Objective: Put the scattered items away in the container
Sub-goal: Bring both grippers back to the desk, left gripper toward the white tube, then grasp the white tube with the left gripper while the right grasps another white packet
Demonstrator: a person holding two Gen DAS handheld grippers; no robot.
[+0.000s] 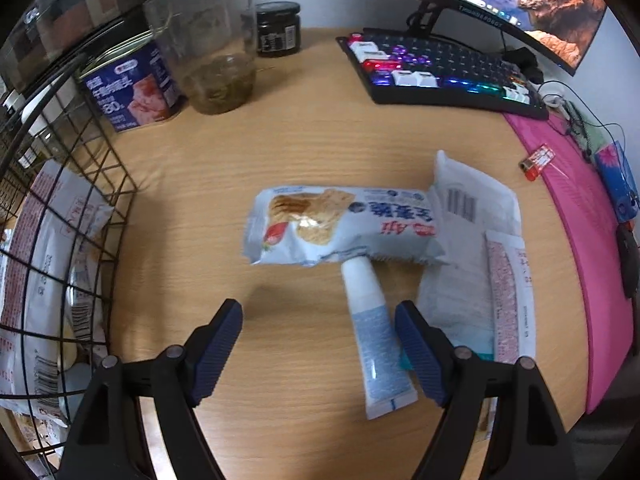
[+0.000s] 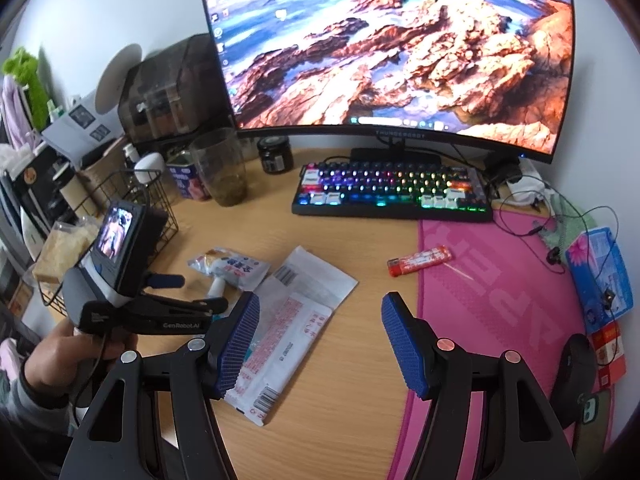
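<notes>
My left gripper (image 1: 318, 330) is open and empty, low over the wooden desk. A white and blue tube (image 1: 374, 340) lies between its fingers, nearer the right one. A light blue snack packet (image 1: 340, 224) lies on the tube's cap end just beyond. White flat packets (image 1: 476, 248) lie to the right. The black wire basket (image 1: 76, 216) stands at the left with several packets inside. My right gripper (image 2: 318, 320) is open and empty over the desk, with the white packets (image 2: 288, 320) by its left finger. The left gripper (image 2: 176, 300), the snack packet (image 2: 232, 266) and the basket (image 2: 132, 208) show at the left in the right wrist view.
A lit keyboard (image 2: 392, 194) and curved monitor (image 2: 392, 48) stand at the back. A pink mat (image 2: 492, 300) with a red lighter (image 2: 420, 260) covers the right side. A blue tin (image 1: 132, 92), a plastic cup (image 1: 212, 52) and a dark jar (image 1: 279, 29) stand by the basket.
</notes>
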